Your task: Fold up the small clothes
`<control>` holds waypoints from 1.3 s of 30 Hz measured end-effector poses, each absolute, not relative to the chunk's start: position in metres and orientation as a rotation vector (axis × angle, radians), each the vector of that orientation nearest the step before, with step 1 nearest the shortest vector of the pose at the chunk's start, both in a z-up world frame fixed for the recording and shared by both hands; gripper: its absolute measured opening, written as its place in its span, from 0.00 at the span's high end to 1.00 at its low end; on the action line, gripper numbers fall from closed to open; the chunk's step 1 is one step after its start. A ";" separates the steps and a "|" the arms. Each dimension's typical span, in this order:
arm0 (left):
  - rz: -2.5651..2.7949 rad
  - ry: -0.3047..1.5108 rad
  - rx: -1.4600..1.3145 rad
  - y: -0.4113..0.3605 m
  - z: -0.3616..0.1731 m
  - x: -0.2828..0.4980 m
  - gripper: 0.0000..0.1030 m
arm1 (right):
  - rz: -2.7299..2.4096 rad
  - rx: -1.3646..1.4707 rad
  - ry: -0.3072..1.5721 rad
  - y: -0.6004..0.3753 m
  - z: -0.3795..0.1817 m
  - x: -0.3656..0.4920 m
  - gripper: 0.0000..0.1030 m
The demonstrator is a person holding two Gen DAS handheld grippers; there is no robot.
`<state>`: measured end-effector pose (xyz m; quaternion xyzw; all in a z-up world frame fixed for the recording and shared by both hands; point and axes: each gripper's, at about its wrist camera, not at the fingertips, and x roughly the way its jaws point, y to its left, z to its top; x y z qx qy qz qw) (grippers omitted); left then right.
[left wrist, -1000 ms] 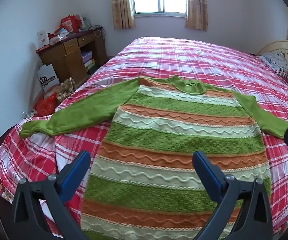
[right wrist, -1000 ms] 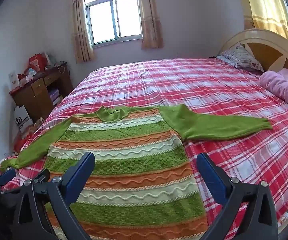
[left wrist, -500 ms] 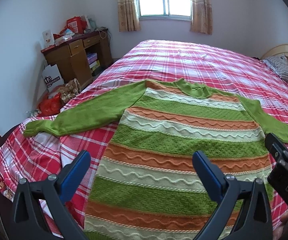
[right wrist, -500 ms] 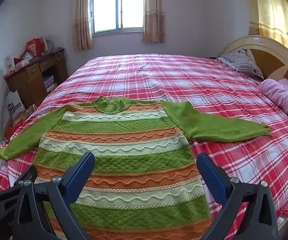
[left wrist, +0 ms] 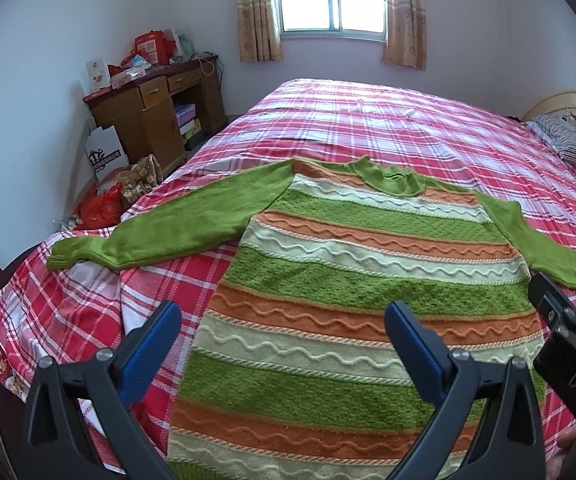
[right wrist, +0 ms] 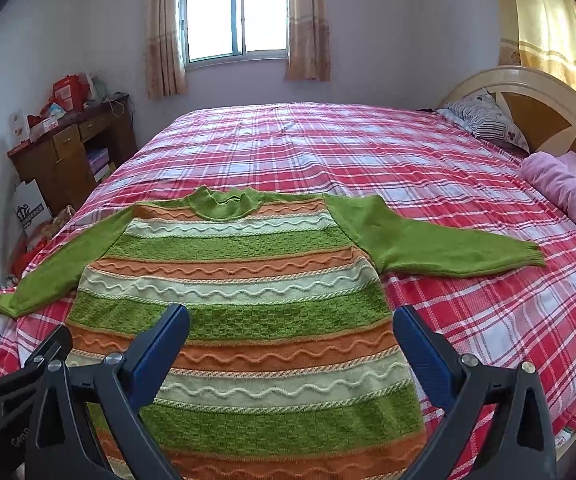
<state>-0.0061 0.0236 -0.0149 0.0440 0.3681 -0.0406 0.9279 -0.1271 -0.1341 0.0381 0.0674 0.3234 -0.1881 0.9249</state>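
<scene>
**Sweater Flat on Bed, Both Grippers Spread and Empty**

On the red plaid bedspread (right wrist: 367,152), a striped sweater (right wrist: 244,280) lies flat and unfolded, collar (right wrist: 226,204) toward 12 o'clock and hem toward the cameras at 6 o'clock. Its body carries green, orange and cream bands with raised wavy lines. Both plain green sleeves are extended outward: the left sleeve (left wrist: 168,228) runs toward 9 o'clock, with its cuff at the bed's edge; the right sleeve (right wrist: 439,244) runs toward 3 o'clock and lies fully on the bedspread.

Left gripper (left wrist: 280,320): fingers spread wide apart, holding nothing. It sits above the lower body of the sweater, with the left-hand blue finger (left wrist: 152,340) over bare bedspread and the other over the knit. Whether either fingertip touches the fabric cannot be determined.

Right gripper (right wrist: 291,328): fingers likewise spread wide, holding nothing. It is positioned above the lower right part of the sweater, with one finger over the stripes and the other near the side seam.

In each wrist view, part of the opposite gripper shows at the frame edge.

Surroundings: a window (right wrist: 234,16) with curtains at 12 o'clock, a wooden desk (left wrist: 156,112) at 10 o'clock, a striped pillow (right wrist: 483,120) and pink blanket (right wrist: 571,188) by the headboard (right wrist: 539,96) at 2 o'clock.
</scene>
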 end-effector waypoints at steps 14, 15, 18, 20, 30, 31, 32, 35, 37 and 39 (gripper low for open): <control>-0.083 0.759 0.093 0.021 -0.015 -0.009 0.00 | -0.383 0.136 0.670 -0.133 0.036 -0.125 0.01; -0.083 0.759 0.093 0.021 -0.016 -0.009 0.00 | -0.382 0.136 0.672 -0.133 0.035 -0.125 0.01; -0.083 0.760 0.092 0.021 -0.016 -0.009 0.00 | -0.379 0.137 0.678 -0.132 0.034 -0.124 0.01; -0.083 0.762 0.093 0.021 -0.016 -0.008 0.00 | -0.379 0.138 0.679 -0.133 0.034 -0.124 0.01; -0.080 0.788 0.091 0.018 -0.024 0.000 0.00 | -0.378 0.138 0.693 -0.136 0.029 -0.119 0.01; -0.080 0.791 0.091 0.017 -0.025 0.002 0.00 | -0.379 0.137 0.695 -0.137 0.029 -0.117 0.01; -0.078 0.796 0.092 0.017 -0.027 0.004 0.00 | -0.380 0.135 0.698 -0.137 0.028 -0.115 0.01; -0.075 0.807 0.096 0.014 -0.030 0.009 0.00 | -0.383 0.136 0.709 -0.140 0.024 -0.110 0.01; -0.071 0.813 0.094 0.014 -0.032 0.011 0.00 | -0.382 0.142 0.717 -0.142 0.022 -0.107 0.01; -0.069 0.822 0.092 0.012 -0.034 0.014 0.00 | -0.383 0.144 0.723 -0.144 0.020 -0.104 0.01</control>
